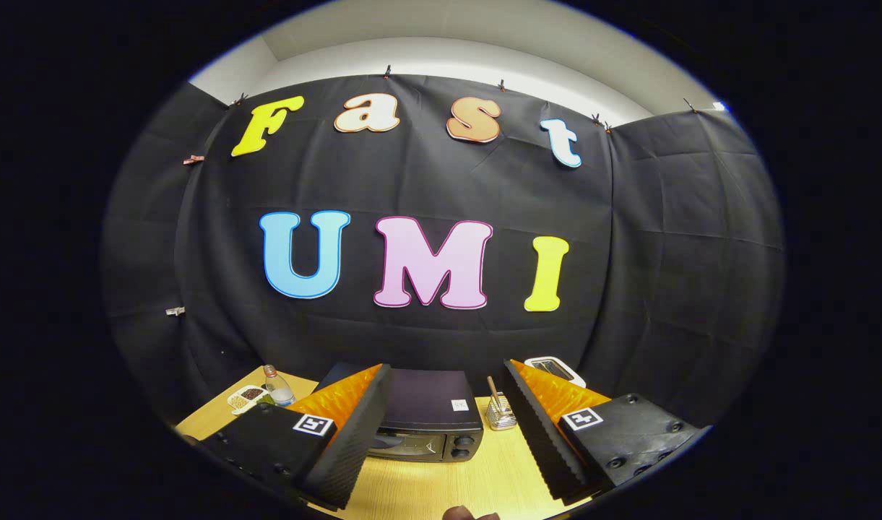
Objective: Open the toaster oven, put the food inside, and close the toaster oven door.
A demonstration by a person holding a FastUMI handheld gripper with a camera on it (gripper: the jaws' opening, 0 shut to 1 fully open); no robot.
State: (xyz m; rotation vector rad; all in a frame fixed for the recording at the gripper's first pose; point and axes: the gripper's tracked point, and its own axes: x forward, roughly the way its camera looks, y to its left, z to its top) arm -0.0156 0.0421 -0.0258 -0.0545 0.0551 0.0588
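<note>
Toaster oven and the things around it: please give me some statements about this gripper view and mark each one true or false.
1. The toaster oven stands on the wooden table with its door closed. True.
2. The gripper is shut on the oven's handle. False: its fingers are spread wide apart and hold nothing; the oven is beyond them.
3. A plastic bottle stands to the left of the oven. True.
4. The small wire holder sits on top of the oven. False: it stands on the table, just right of the oven.
5. A small dish of food lies beside the bottle. True.
</note>
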